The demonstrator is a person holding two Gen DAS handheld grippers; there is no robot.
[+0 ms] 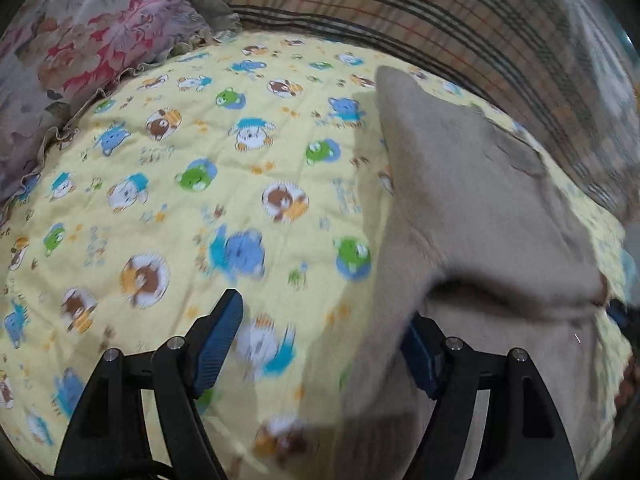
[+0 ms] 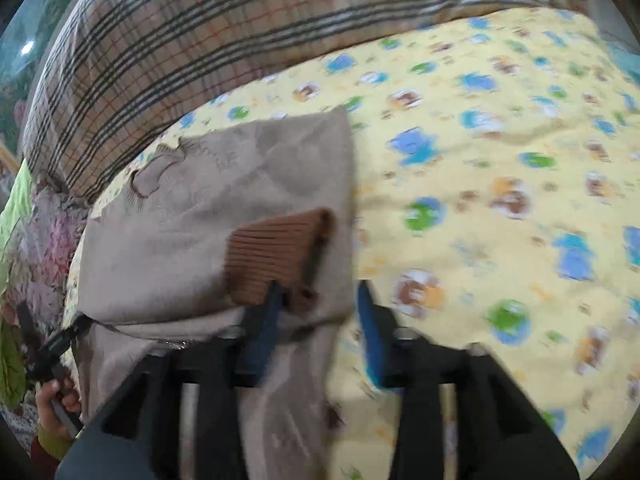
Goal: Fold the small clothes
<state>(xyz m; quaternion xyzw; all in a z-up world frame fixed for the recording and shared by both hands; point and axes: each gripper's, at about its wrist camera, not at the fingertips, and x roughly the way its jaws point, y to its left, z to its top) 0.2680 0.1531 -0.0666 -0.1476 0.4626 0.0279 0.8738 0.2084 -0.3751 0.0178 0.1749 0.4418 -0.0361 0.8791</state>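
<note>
A small beige garment (image 1: pixel 472 216) lies folded over on a yellow cartoon-print quilt (image 1: pixel 208 184). My left gripper (image 1: pixel 324 332) is open; its right finger is under the garment's edge, its left finger over bare quilt. In the right wrist view the garment (image 2: pixel 192 224) shows an embroidered patch and a brown ribbed cuff (image 2: pixel 276 252) lying on top. My right gripper (image 2: pixel 320 312) is open, its left finger touching the cuff's near edge, its right finger beside the garment's right edge. The left gripper (image 2: pixel 52 356) shows at the garment's lower left corner.
A plaid blanket (image 1: pixel 440 12) runs along the far side of the quilt. A floral ruffled pillow (image 1: pixel 92 36) lies at the left. In the right wrist view the plaid blanket (image 2: pixel 192 32) sits behind the garment, and green fabric (image 2: pixel 12 208) is at the far left.
</note>
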